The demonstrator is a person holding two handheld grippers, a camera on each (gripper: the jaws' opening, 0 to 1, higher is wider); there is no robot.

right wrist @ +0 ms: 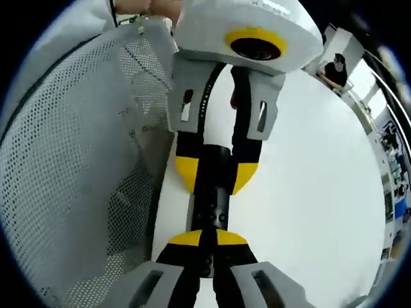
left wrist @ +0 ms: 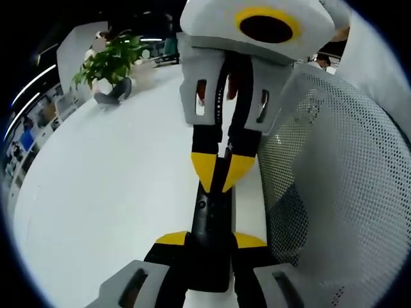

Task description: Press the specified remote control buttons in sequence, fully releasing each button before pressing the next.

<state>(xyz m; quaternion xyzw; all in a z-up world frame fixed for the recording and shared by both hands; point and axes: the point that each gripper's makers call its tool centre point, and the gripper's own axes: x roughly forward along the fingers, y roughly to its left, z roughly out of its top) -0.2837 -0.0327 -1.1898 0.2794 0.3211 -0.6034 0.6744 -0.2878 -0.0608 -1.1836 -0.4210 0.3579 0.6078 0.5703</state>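
A slim black remote control (left wrist: 207, 221) lies lengthwise over the white table (left wrist: 115, 192). My left gripper (left wrist: 212, 241) is shut on its near end, a yellow pad on each side. In the left gripper view, my right gripper (left wrist: 220, 174) comes down from above with its yellow tips shut together, touching the remote's top face near a small round button. In the right gripper view, the right gripper (right wrist: 207, 240) has its tips together against the remote (right wrist: 209, 204), whose buttons show just ahead. Beyond, the left gripper (right wrist: 216, 171) clamps the remote's far end.
A grey mesh chair back (left wrist: 334, 192) (right wrist: 70, 160) stands close along one side of the table edge. A potted green plant (left wrist: 110, 64) sits at the far end of the table. A person (right wrist: 335, 69) sits at a distant desk. A hand (right wrist: 154, 8) holds the left gripper.
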